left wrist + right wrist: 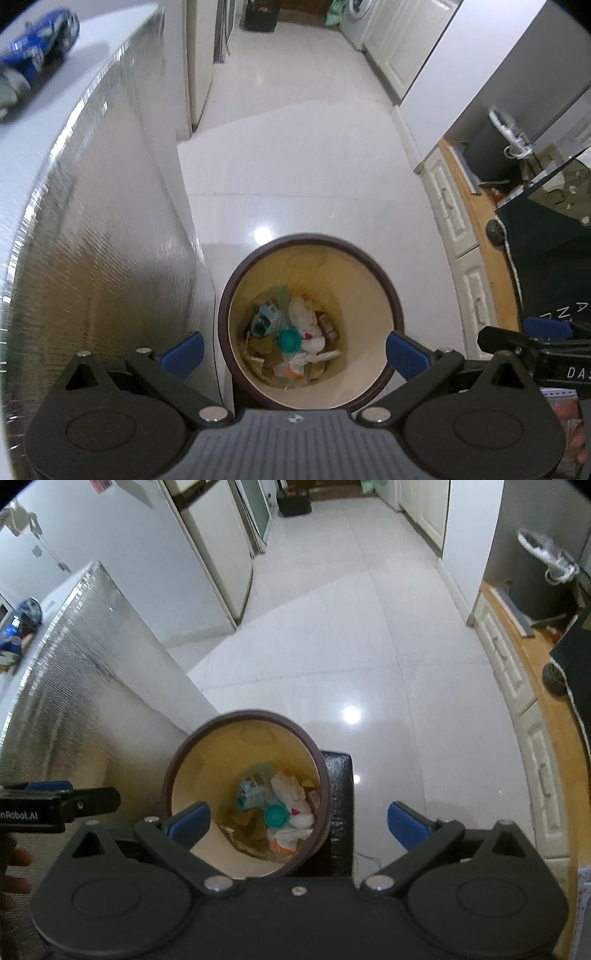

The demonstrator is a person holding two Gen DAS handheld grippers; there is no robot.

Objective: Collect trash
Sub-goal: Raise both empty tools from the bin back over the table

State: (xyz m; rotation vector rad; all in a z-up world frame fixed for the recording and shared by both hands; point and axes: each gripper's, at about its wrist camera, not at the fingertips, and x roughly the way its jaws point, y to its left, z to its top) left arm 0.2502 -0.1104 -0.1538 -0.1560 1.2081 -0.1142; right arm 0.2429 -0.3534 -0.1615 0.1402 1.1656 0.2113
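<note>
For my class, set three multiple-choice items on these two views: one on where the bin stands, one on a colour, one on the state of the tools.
1. The trash bin stands
A. on the floor beside the foil-clad counter
B. on the counter
C. inside a cupboard

2. The bin's rim is
A. green
B. dark brown
C. white

3. The left tool and right tool are
A. both shut on trash
B. one open, one shut
C. both open, holding nothing

Key: A, floor tiles surround it; B, a dark ring tops the cream wall; C, blue pads stand wide apart.
</note>
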